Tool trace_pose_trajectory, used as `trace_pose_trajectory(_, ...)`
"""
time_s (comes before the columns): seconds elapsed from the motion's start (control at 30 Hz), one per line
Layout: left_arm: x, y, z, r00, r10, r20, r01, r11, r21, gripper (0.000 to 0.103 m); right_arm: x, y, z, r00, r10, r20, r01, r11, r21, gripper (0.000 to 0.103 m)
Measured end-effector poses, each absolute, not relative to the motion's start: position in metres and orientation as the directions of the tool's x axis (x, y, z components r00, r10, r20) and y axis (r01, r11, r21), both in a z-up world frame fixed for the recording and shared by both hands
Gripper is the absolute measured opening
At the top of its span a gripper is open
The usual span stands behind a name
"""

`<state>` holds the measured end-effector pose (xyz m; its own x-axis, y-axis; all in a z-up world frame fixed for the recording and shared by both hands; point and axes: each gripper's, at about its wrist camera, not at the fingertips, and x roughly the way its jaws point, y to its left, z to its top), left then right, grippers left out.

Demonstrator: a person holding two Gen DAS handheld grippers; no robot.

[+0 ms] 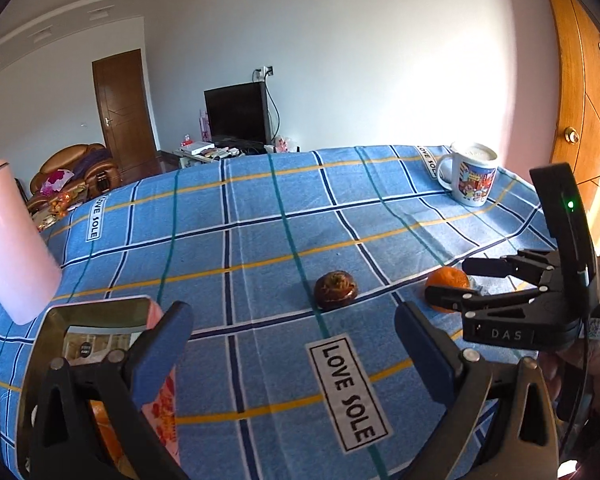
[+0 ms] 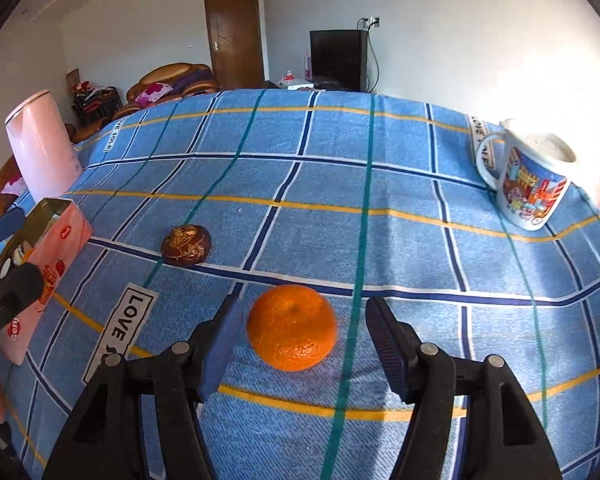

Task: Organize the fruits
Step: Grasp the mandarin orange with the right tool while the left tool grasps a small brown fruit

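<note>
An orange [image 2: 292, 328] lies on the blue checked cloth [image 2: 380, 240]. My right gripper [image 2: 304, 316] stands open around the orange, with a gap on each side, and neither pad touches it. In the left wrist view the right gripper [image 1: 456, 280] hides part of the orange [image 1: 450, 276]. A dark brown round fruit [image 1: 336, 290] [image 2: 186, 246] sits left of the orange. My left gripper [image 1: 292, 320] is wide open and empty, a short way in front of the brown fruit. A pink tin [image 1: 100, 320] [image 2: 56, 248] stands open at the left, and something orange [image 1: 100, 420] shows inside it.
A tall pink tumbler [image 1: 12, 240] [image 2: 40, 144] stands behind the tin at the table's left edge. A printed white mug [image 1: 470, 178] [image 2: 528, 184] sits at the far right. A person's hand [image 1: 556, 368] holds the right gripper. Beyond the table are a sofa, a door and a dark screen.
</note>
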<state>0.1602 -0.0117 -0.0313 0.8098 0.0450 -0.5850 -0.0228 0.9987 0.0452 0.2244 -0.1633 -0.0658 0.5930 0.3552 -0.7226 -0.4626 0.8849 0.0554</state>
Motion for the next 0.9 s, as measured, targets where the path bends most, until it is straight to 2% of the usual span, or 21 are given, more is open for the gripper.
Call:
trace_pose_trajectory(0.07, 0.171, -0.016, -0.037, 0.796, 0.048, -0.603, -0.018, 0.998, 0.055, 0.103, 0.231, -0.16, -0.075, 0.565, 0.356, -0.744, -0.471, 0.88, 0.064, 0.065)
trace_pose_trajectory(0.13, 0.179, -0.015, -0.043, 0.781, 0.047, -0.623, -0.021, 0.999, 0.049, 0.102, 0.233, -0.161, -0.08, 0.544, 0.379, -0.748, -0.481, 0.872, 0.091, 0.049)
trace_pose_trajectory(0.27, 0.197, -0.019, -0.053, 0.761, 0.04, -0.648, -0.017, 0.999, 0.041, 0.1, 0.233, -0.17, -0.074, 0.581, 0.387, -0.716, -0.455, 0.884, 0.108, 0.048)
trace_pose_trajectory(0.43, 0.22, -0.03, -0.066, 0.726, 0.018, -0.687, 0.015, 0.999, 0.042, 0.084, 0.237, -0.184, -0.065, 0.649, 0.354, -0.674, -0.393, 0.914, 0.102, 0.048)
trace_pose_trajectory(0.5, 0.23, -0.032, -0.07, 0.709, 0.017, -0.705, 0.013, 0.999, 0.038, 0.084, 0.238, -0.188, -0.064, 0.661, 0.352, -0.663, -0.38, 0.918, 0.109, 0.048)
trace_pose_trajectory(0.57, 0.239, -0.032, -0.071, 0.697, -0.001, -0.718, 0.016, 1.0, 0.014, 0.079, 0.238, -0.192, -0.062, 0.667, 0.36, -0.652, -0.376, 0.918, 0.123, 0.048)
trace_pose_trajectory(0.7, 0.257, -0.036, -0.078, 0.656, 0.001, -0.754, 0.029, 0.999, 0.026, 0.078, 0.235, -0.192, -0.059, 0.68, 0.365, -0.636, -0.383, 0.916, 0.116, 0.048)
trace_pose_trajectory(0.77, 0.263, -0.034, -0.085, 0.621, -0.03, -0.783, 0.036, 0.999, -0.009, 0.062, 0.235, -0.192, -0.059, 0.679, 0.373, -0.632, -0.387, 0.914, 0.124, 0.048)
trace_pose_trajectory(0.9, 0.263, -0.032, -0.086, 0.623, -0.054, -0.78, 0.047, 0.998, -0.032, 0.044, 0.235, -0.192, -0.059, 0.674, 0.382, -0.632, -0.396, 0.909, 0.127, 0.048)
